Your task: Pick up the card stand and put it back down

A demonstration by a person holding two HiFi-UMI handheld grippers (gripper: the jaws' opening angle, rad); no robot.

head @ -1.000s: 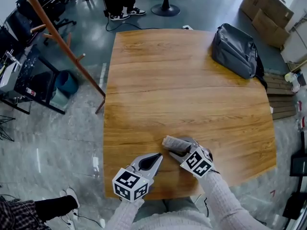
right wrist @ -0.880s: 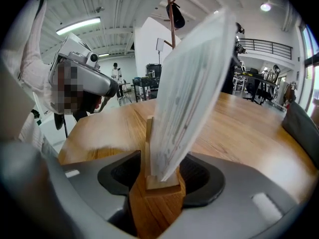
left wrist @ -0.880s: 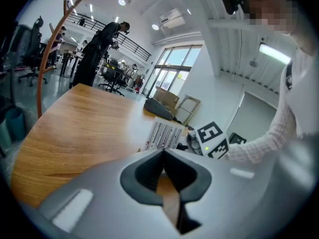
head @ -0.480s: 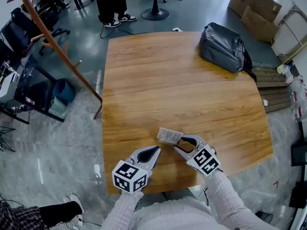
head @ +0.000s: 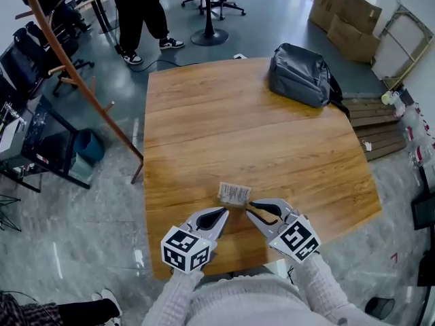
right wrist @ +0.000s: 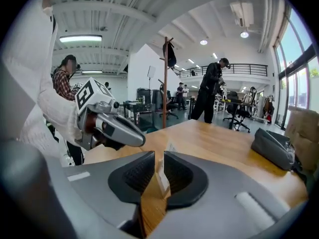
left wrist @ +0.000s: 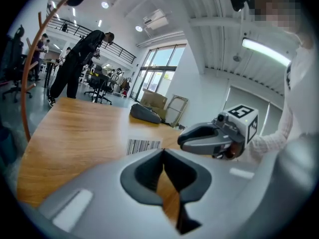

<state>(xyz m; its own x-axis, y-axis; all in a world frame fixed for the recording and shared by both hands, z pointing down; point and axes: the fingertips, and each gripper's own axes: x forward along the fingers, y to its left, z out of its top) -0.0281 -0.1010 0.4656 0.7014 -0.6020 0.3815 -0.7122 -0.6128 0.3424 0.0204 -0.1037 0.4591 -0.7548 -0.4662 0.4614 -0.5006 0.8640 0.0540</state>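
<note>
The card stand, a small white card with a barcode, stands on the wooden table near its front edge. It shows as a barcode strip in the left gripper view and pokes up beyond the jaw tips in the right gripper view. My right gripper hovers just behind it, apart from it. Its jaws have just been closing and leave a narrow gap with nothing between the pads; table and card show through it. My left gripper hangs beside it to the left, shut and empty.
A grey backpack lies at the table's far right corner. A slanted wooden coat rack stands left of the table, a person behind it, cardboard boxes at the back right. The table's front edge is right under both grippers.
The right gripper, with its jaws round the card stand a second ago, has lifted away from it and its jaws have narrowed. The card stand stays on the table. The left gripper rose slightly.
</note>
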